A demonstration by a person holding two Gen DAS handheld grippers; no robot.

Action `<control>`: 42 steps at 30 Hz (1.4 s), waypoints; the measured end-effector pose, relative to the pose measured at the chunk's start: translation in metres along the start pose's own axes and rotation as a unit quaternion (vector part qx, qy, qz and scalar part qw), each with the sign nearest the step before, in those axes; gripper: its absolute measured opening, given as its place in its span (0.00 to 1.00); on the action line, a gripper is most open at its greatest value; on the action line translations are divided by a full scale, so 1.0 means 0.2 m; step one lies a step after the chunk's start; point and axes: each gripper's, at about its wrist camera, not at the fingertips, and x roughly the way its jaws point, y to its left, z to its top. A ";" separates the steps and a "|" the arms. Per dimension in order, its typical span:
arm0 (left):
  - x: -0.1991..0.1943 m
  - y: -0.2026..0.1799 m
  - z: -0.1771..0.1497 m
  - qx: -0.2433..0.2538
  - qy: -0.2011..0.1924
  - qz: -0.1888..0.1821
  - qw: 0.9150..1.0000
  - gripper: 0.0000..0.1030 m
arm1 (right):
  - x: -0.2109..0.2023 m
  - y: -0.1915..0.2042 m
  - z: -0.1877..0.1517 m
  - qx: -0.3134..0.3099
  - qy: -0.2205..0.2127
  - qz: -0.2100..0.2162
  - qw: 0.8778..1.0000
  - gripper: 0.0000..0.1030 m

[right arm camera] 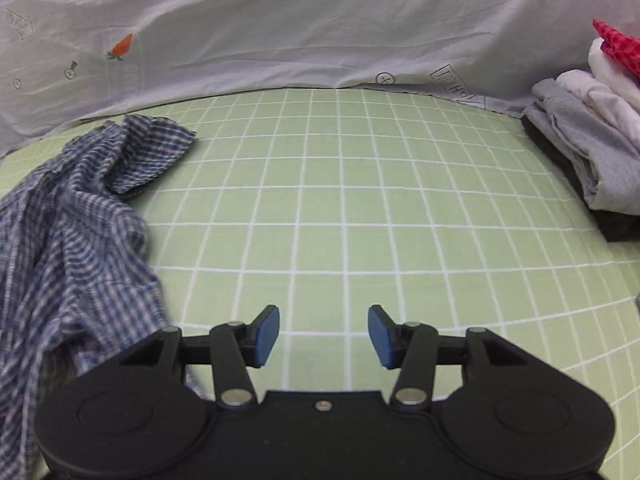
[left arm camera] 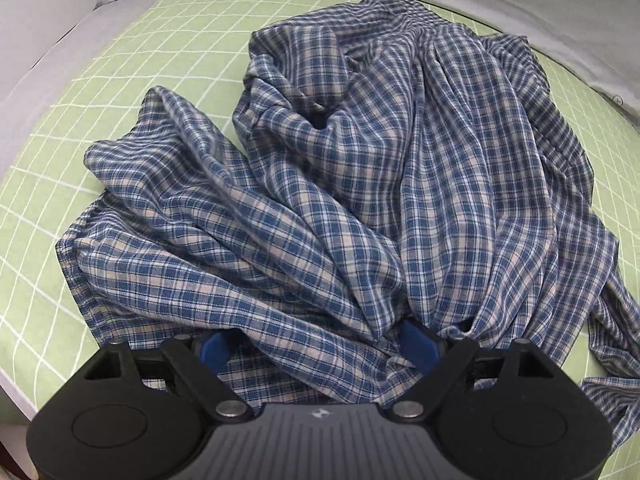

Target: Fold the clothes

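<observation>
A crumpled blue and cream checked shirt (left arm camera: 352, 184) lies in a heap on the green gridded mat (left arm camera: 168, 60). My left gripper (left arm camera: 316, 344) points steeply down at the shirt's near edge. Its jaws stand wide, and folds of the shirt lie between and over the blue pads (left arm camera: 418, 344), bunching towards the right one. I see no pad pressing on the cloth. In the right wrist view the same shirt (right arm camera: 76, 216) lies at the left. My right gripper (right arm camera: 324, 332) hangs open over bare mat (right arm camera: 360, 208) to the right of the shirt, with nothing between its fingers.
A pale grey sheet (right arm camera: 300, 28) with a small carrot print rises behind the mat. At the right edge stands a stack of folded clothes (right arm camera: 592, 148), grey and white on a dark piece, with a red checked cloth (right arm camera: 618, 44) on top.
</observation>
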 end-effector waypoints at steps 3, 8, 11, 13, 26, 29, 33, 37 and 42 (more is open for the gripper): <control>-0.02 0.07 0.02 -0.028 -0.004 -0.009 1.000 0.85 | -0.06 0.12 -0.12 0.025 0.007 0.058 0.998 0.86; -0.02 0.13 0.02 -0.038 -0.004 -0.015 0.999 0.85 | -0.08 0.26 -0.27 -0.026 0.037 0.067 0.997 0.88; -0.04 0.12 -0.02 -0.036 -0.006 -0.016 0.999 0.85 | -0.05 0.28 -0.32 -0.047 0.060 0.039 0.996 0.88; -0.06 0.11 -0.06 -0.037 -0.009 -0.015 0.999 0.85 | -0.04 0.26 -0.33 -0.064 0.055 0.026 0.996 0.84; -0.20 0.20 -0.15 -0.066 -0.039 -0.011 0.997 0.85 | 0.12 -0.28 0.27 0.022 -0.059 -0.192 0.979 0.24; -0.25 0.26 -0.20 -0.077 -0.053 0.005 0.996 0.85 | 0.12 -0.26 0.27 0.053 -0.065 -0.233 0.969 0.71; -0.25 0.39 -0.22 -0.121 -0.048 0.004 0.992 0.85 | 0.09 -0.09 0.07 0.073 -0.026 -0.166 0.983 0.82; -0.27 0.50 -0.25 -0.134 -0.042 -0.005 0.990 0.85 | 0.01 0.16 -0.21 0.100 0.002 -0.099 0.990 0.93; -0.29 0.61 -0.25 -0.102 -0.029 -0.006 0.994 0.85 | -0.06 0.52 -0.43 0.062 0.036 -0.032 0.997 0.95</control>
